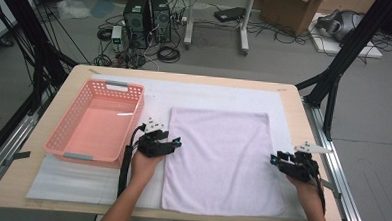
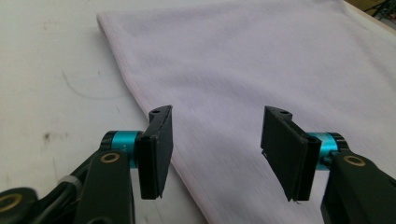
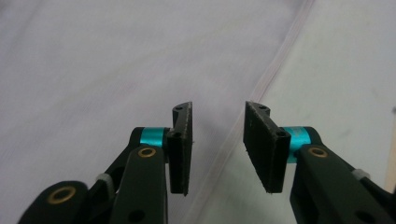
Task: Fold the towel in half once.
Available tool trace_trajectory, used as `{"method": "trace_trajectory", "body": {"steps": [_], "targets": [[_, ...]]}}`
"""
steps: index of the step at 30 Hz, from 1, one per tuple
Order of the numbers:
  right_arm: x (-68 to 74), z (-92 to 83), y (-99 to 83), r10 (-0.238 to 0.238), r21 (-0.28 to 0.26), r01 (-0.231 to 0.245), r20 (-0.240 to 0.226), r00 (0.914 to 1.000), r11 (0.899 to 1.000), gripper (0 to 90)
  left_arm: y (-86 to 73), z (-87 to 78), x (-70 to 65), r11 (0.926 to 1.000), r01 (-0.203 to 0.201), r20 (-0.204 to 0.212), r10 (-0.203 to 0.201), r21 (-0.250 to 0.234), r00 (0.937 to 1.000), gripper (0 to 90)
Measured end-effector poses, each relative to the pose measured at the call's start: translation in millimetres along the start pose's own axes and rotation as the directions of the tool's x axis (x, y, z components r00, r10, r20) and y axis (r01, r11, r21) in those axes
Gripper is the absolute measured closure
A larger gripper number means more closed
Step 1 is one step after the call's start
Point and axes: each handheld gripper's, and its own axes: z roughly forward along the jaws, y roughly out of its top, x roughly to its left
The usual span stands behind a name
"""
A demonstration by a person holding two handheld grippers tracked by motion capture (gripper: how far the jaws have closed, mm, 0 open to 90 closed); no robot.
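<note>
A pale lilac towel lies spread flat on the white mat. My left gripper rests at the towel's left edge, about midway along it. In the left gripper view the gripper stands open, with the towel under and beyond the jaws and its hem passing by the left pad. My right gripper sits at the towel's right edge. In the right gripper view the gripper is open, and the hem of the towel runs between the jaws, untouched by the pads.
A pink plastic basket stands empty at the left of the wooden table, close to my left hand. The white mat covers most of the tabletop. Computers, cables and boxes lie on the floor beyond.
</note>
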Motion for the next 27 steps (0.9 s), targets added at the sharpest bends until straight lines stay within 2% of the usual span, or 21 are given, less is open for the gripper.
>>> {"method": "trace_trajectory", "body": {"steps": [3, 5, 6, 8, 10, 12, 14, 16, 17, 21, 22, 24, 26, 27], "targets": [[6.9, -9.1, -10.0, -0.008, 0.016, 0.008, -0.009, 0.9999, 1.000, 67.4, -14.5, -11.8, -2.7, 0.9995, 0.032, 0.011, -0.032, 0.006, 0.9994, 45.1], [10.5, -11.9, -15.9, -0.014, 0.042, 0.014, 0.001, 0.9999, 0.999, 71.7, -19.0, -21.2, -4.9, 0.9990, 0.043, 0.016, -0.043, -0.013, 0.9989, 46.3], [10.8, -12.1, -19.1, -0.019, 0.060, 0.019, 0.010, 0.9998, 0.998, 77.1, -20.5, -24.7, -6.1, 0.9993, 0.038, 0.011, -0.038, -0.006, 0.9992, 46.4], [10.9, -14.3, -24.3, -0.009, 0.049, 0.009, -0.001, 1.0000, 0.999, 85.8, -24.0, -31.1, -7.2, 0.9995, 0.032, 0.012, -0.032, 0.005, 0.9994, 46.3], [15.6, -17.4, -22.9, -0.051, 0.067, 0.046, 0.064, 0.9966, 0.997, 87.1, -28.0, -35.6, -7.5, 0.9990, 0.042, 0.018, -0.042, 0.014, 0.9990, 46.3], [19.9, -21.0, -22.4, -0.060, 0.100, 0.048, 0.120, 0.9909, 0.994, 87.1, -31.1, -38.5, -7.4, 0.9985, 0.039, 0.022, -0.040, 0.039, 0.9989, 46.0], [18.5, -24.7, -25.6, -0.009, 0.096, -0.002, 0.110, 0.9939, 0.995, 84.2, -33.7, -39.9, -8.0, 0.9975, 0.049, 0.048, -0.052, 0.051, 0.9975, 45.6], [16.4, -27.5, -28.6, -0.013, 0.080, 0.004, 0.116, 0.9931, 0.997, 79.0, -34.9, -40.6, -9.2, 0.9963, 0.055, 0.076, -0.060, 0.066, 0.9953, 45.5], [15.0, -28.9, -29.2, 0.000, 0.067, -0.008, 0.124, 0.9923, 0.998, 75.5, -35.7, -40.8, -10.1, 0.9963, 0.050, 0.083, -0.056, 0.069, 0.9950, 45.6], [11.0, -37.4, -28.6, 0.045, -0.022, -0.044, 0.059, 0.9972, 0.999, 64.4, -37.2, -40.3, -13.9, 0.9950, 0.026, 0.087, -0.034, 0.097, 0.9957, 49.4], [11.4, -37.8, -28.5, 0.048, -0.031, -0.046, 0.051, 0.9976, 0.998, 62.6, -37.3, -39.8, -15.5, 0.9946, 0.011, 0.083, -0.020, 0.103, 0.9963, 54.8], [12.4, -35.1, -29.2, 0.052, -0.036, -0.050, 0.036, 0.9980, 0.998, 59.0, -37.3, -39.3, -19.1, 0.9935, -0.012, 0.051, 0.006, 0.113, 0.9987, 68.9], [14.9, -30.2, -30.1, 0.032, -0.023, -0.032, 0.037, 0.9988, 0.999, 58.2, -37.7, -40.1, -20.3, 0.9930, -0.014, 0.038, 0.010, 0.117, 0.9992, 83.2], [16.6, -28.1, -30.3, 0.025, -0.013, -0.025, 0.038, 0.9990, 1.000, 57.5, -37.9, -41.4, -21.2, 0.9928, -0.021, 0.026, 0.018, 0.118, 0.9995, 84.2]]}}
